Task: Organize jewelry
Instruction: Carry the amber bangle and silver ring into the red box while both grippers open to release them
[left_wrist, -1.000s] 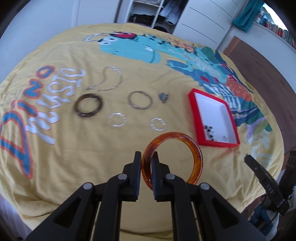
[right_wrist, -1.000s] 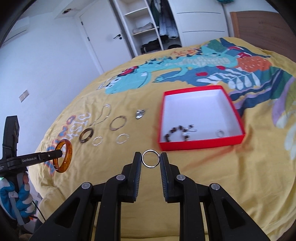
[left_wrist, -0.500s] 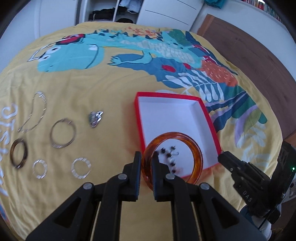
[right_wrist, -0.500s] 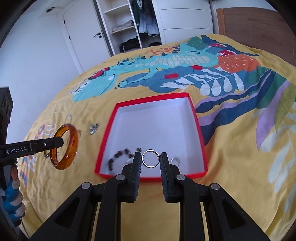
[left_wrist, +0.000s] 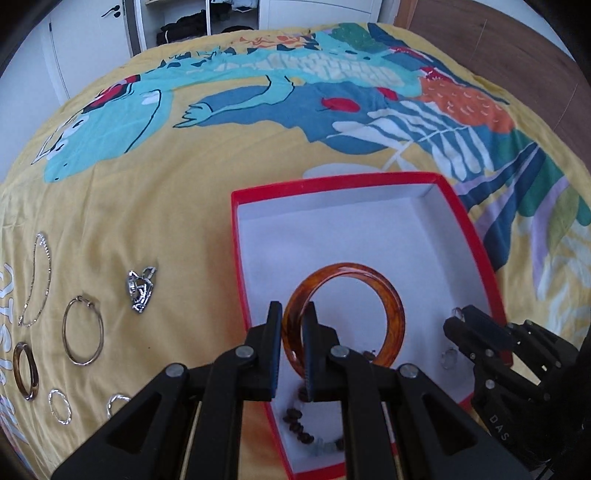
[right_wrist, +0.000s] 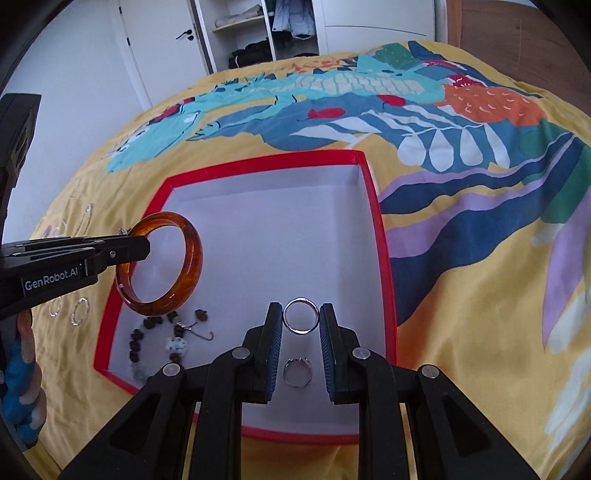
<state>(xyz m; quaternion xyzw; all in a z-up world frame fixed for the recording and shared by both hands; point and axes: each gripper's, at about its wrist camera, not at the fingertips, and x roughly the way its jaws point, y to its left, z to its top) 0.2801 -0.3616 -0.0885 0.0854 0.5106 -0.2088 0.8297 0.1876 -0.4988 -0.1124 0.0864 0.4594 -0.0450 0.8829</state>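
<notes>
I've got the left hand-held gripper (left_wrist: 292, 345) clamped on the rim of the amber bangle (left_wrist: 343, 317), hanging over the red box (left_wrist: 476, 236) so it can drop inside. My right hand-held gripper (right_wrist: 301, 321) pinches a silver ring (right_wrist: 301, 320) above the box's near edge, over another ring (right_wrist: 297, 373) and a beaded bracelet (right_wrist: 147, 343) lying in it. A second ago both sat short of the box; now they're over it on the bed (left_wrist: 147, 206).

Amber bangle (left_wrist: 343, 317), silver ring (right_wrist: 300, 316) above red box (right_wrist: 384, 258)
</notes>
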